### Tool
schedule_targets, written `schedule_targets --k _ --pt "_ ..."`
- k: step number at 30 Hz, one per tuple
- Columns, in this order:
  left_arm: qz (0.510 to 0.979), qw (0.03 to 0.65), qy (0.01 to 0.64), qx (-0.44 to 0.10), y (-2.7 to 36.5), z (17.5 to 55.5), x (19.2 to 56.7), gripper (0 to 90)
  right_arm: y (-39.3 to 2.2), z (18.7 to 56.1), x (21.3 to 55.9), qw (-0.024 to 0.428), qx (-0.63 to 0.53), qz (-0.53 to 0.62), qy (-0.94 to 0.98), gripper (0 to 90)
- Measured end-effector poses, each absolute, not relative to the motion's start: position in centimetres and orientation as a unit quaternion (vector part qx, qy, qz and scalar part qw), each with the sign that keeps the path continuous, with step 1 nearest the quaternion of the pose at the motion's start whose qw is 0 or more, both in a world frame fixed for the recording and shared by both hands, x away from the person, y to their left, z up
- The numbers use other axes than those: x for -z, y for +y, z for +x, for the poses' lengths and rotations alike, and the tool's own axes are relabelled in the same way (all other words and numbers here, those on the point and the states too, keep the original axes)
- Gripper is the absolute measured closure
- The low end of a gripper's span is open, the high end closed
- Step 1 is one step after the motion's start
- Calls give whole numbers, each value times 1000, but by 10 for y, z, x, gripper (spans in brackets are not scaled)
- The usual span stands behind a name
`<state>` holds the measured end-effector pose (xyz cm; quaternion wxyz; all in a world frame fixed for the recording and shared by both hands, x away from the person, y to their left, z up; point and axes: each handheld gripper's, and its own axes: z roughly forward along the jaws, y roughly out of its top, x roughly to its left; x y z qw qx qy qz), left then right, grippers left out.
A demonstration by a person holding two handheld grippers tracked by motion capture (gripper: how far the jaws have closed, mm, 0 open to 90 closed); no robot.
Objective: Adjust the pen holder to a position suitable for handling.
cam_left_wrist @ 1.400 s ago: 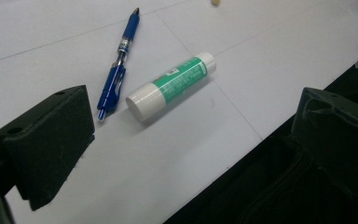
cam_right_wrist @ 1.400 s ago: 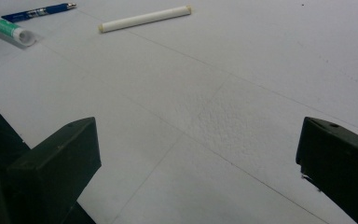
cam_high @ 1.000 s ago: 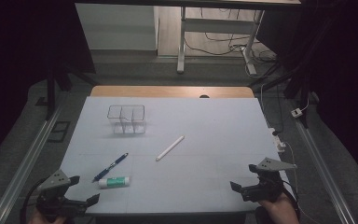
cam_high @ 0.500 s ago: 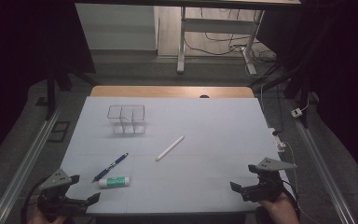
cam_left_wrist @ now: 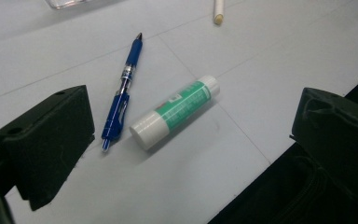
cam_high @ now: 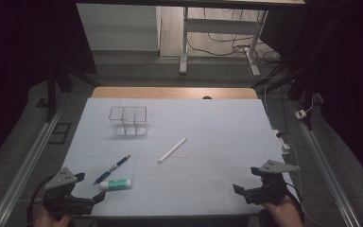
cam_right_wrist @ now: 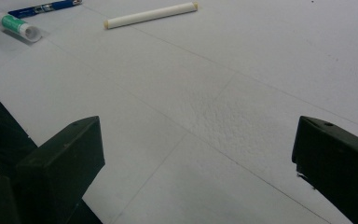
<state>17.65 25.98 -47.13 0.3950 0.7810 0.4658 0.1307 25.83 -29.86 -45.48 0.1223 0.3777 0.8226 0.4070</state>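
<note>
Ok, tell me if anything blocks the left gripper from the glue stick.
Nothing visible does. The left gripper is open, and only bare table lies between it and the glue stick; the blue pen lies beside the stick.

Between the left gripper's [cam_left_wrist: 191, 140] wide-apart jaws lie a green-and-white glue stick [cam_left_wrist: 175, 112] and a blue ballpoint pen [cam_left_wrist: 122, 93], just beside each other. Bare white table [cam_right_wrist: 242, 116] lies between the right gripper's [cam_right_wrist: 196, 163] jaws; a white cylindrical stick [cam_right_wrist: 150, 15] lies well ahead.

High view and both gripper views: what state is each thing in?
Blue pen: lying flat, beside the glue stick.
Green-and-white glue stick: capped, on its side.
White stick: flat, alone.
Clear divided box: upright, looks empty.
Left gripper: jaws open.
Right gripper: jaws open.
</note>
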Motion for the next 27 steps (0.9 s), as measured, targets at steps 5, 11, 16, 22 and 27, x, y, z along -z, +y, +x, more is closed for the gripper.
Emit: schedule_targets --k 5,11,16,22,27 --pt "784 399 458 -128 256 183 471 0 -299 258 455 123 -407 377 823 18" --pt "789 406 446 -121 254 190 471 0 -297 258 455 124 -406 374 824 18" --pt "790 418 433 -116 254 196 471 0 -297 258 455 124 -406 375 824 18" --pt "787 427 427 -125 252 201 470 0 -297 258 455 125 -405 375 824 18" --pt "793 420 424 -121 247 207 473 0 -297 258 455 126 -403 375 825 18"
